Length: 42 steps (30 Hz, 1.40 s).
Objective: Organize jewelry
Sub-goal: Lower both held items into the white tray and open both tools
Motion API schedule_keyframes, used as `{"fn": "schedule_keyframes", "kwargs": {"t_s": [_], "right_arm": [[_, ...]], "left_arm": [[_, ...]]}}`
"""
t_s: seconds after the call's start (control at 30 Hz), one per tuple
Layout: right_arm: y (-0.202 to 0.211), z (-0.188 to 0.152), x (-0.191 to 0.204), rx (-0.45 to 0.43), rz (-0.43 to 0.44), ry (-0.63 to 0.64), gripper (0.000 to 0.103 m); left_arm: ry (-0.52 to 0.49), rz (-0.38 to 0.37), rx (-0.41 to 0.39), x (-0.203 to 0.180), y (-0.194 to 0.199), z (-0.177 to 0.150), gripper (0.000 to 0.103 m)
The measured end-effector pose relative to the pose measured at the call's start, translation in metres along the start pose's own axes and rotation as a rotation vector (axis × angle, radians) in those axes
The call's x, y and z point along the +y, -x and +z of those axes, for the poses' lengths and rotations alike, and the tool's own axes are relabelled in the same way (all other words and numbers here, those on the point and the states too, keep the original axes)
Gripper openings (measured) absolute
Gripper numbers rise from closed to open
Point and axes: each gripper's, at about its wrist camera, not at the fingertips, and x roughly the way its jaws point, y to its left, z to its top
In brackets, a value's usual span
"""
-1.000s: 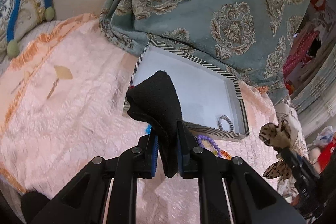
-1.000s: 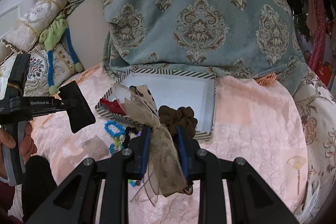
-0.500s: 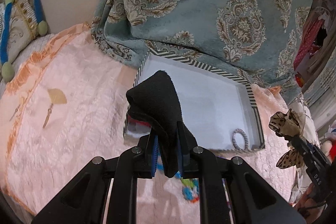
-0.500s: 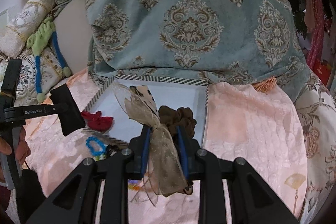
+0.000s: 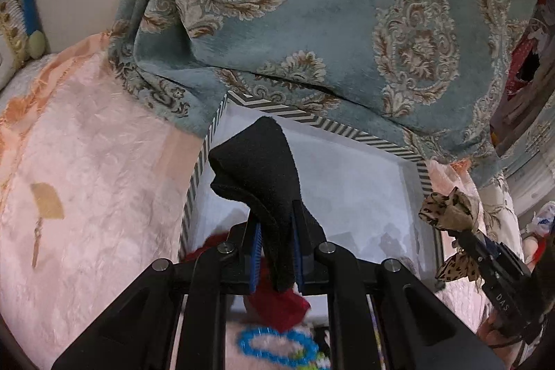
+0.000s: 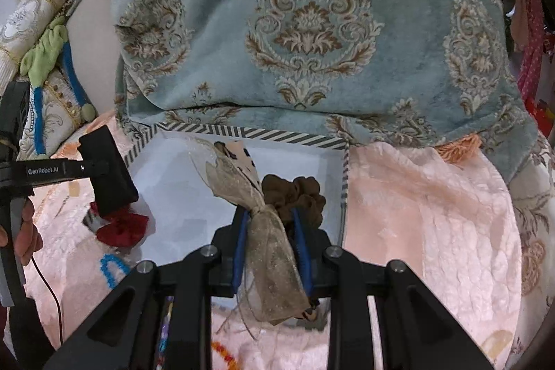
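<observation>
Carrying two hair pieces above striped box (image 6: 242, 132) on bed. Left tool (image 5: 275, 252) clamped on black cloth piece (image 5: 256, 169); right tool (image 6: 270, 245) clamped on leopard bow (image 6: 242, 175). Step: deposit. Next move calls for lowering inside rim, then releasing, judged.

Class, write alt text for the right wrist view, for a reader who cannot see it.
The right tongs grip a sheer beige bow with a brown scrunchie above a white tray with a striped rim on a pink quilted bedspread. At left, the left tongs hold a black cloth pouch over a red scrunchie; a teal damask blanket fills the background.
</observation>
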Motion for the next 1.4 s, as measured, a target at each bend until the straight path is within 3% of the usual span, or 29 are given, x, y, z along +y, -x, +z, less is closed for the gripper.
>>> {"fn": "schedule_keyframes", "kwargs": {"t_s": [0.23,0.47,0.63,0.83,1.0,1.4], "right_arm": [[-0.05,0.001,0.003,0.061,-0.035,0.03,0.026],[-0.086,-0.007,0.001,0.119,-0.086,0.041,0.027],[-0.095,-0.01,0.001,0.156,-0.061,0.023,0.039],[-0.078,-0.014,0.002,0.133,-0.003,-0.019,0.041],[-0.057,-0.015,0.006,0.1,0.009,-0.026,0.052],[-0.004,-0.036,0.025,0.089,0.007,-0.05,0.055]], "left_arm": [[0.041,0.044,0.056,0.014,-0.041,0.002,0.0],[0.043,0.071,0.073,0.019,-0.059,0.001,0.0],[0.035,0.103,0.066,0.019,-0.059,0.0,0.022],[-0.008,0.13,0.06,0.011,-0.047,-0.008,0.026],[-0.032,0.132,0.038,0.004,-0.031,-0.015,0.026],[-0.084,0.162,-0.017,-0.008,0.021,-0.049,0.026]]}}
